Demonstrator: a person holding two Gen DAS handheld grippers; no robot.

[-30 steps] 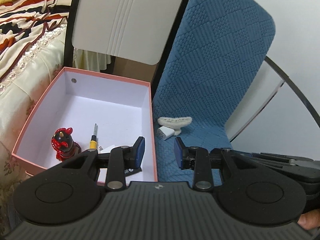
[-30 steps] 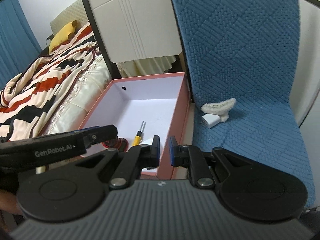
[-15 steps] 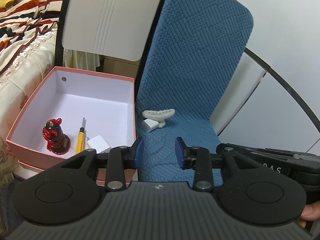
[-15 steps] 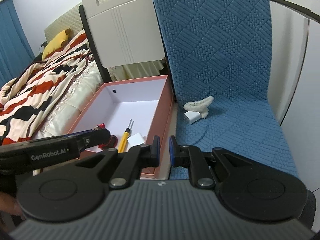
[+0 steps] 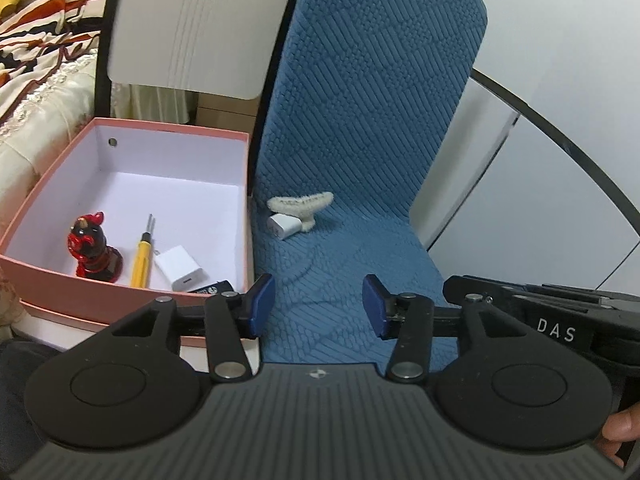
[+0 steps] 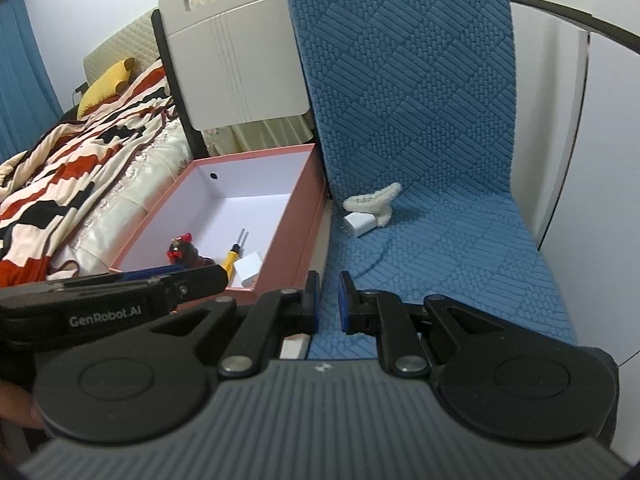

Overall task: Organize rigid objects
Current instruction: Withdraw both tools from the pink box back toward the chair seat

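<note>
A pink box (image 5: 168,128) (image 6: 304,200) stands left of a blue chair seat (image 5: 352,272) (image 6: 460,248). In the box lie a red figurine (image 5: 90,246) (image 6: 182,250), a yellow screwdriver (image 5: 141,256) (image 6: 232,258), a white charger (image 5: 182,270) (image 6: 249,266) and a black item (image 5: 212,289). On the seat lie a white hair clip (image 5: 302,206) (image 6: 374,202) and a white plug (image 5: 283,226) (image 6: 360,224), touching. My left gripper (image 5: 318,304) is open and empty above the seat's front. My right gripper (image 6: 329,300) is nearly shut and empty, near the seat's front left edge.
A bed with a striped blanket (image 6: 72,160) lies left of the box. A white headboard panel (image 5: 192,28) (image 6: 236,60) stands behind it. A white wall (image 5: 560,80) is to the right of the chair.
My left gripper has swung right, from over the box to over the seat, and its jaws have opened wider. The right gripper has drawn back and shifted right; its jaws stay nearly shut.
</note>
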